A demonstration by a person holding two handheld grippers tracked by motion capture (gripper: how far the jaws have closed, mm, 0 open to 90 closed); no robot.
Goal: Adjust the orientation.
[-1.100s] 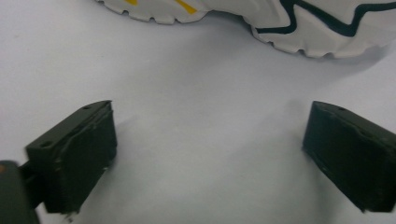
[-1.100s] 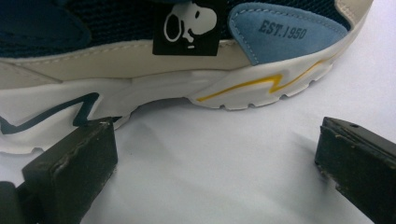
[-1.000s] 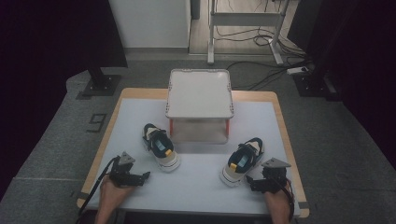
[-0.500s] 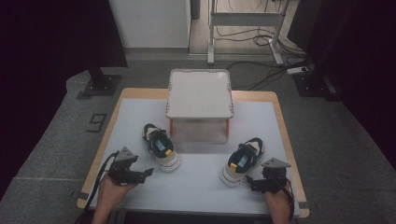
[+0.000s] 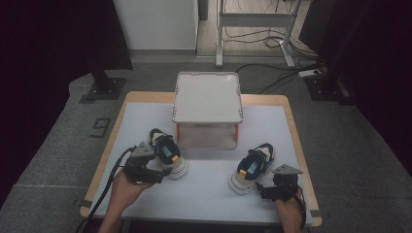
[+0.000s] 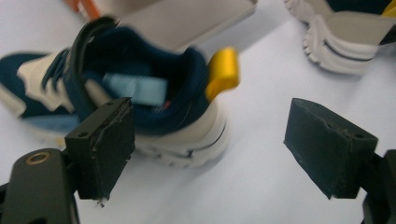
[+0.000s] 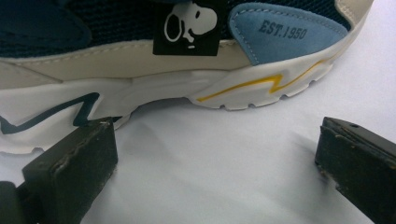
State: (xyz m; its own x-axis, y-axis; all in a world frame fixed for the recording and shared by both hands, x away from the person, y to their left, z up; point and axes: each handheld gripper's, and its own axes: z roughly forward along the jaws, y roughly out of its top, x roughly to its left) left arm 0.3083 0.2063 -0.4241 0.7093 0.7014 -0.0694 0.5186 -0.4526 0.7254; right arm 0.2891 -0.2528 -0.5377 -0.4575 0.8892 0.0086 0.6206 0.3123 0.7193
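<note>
A: Largest first. What is seen?
B: White-topped table (image 5: pixel 204 194) with a wooden edge. At its far middle, a grey lidded box (image 5: pixel 208 97) is raised on orange legs.

A: Shoes?
B: Two sneakers, navy and cream, white soles. Left shoe (image 5: pixel 166 156) is placed near the box's front-left corner, right shoe (image 5: pixel 252 166) off the front-right corner, well apart from each other. A yellow heel tab (image 6: pixel 222 71) is seen on the left shoe, opening up, resting upright on its sole. On the right shoe's side (image 7: pixel 187 60) a cartoon-dog tag and "EST.1950" on a light-blue patch are read.

A: Grippers?
B: Left gripper (image 5: pixel 158 175) is held just beside the left shoe's heel end; jaws spread wide, nothing between them, one jaw at the shoe's side in the left gripper view; contact cannot be told. Right gripper (image 5: pixel 261 190) is held near the right shoe; jaws wide apart, bare tabletop between them, sole just beyond the tips.
</note>
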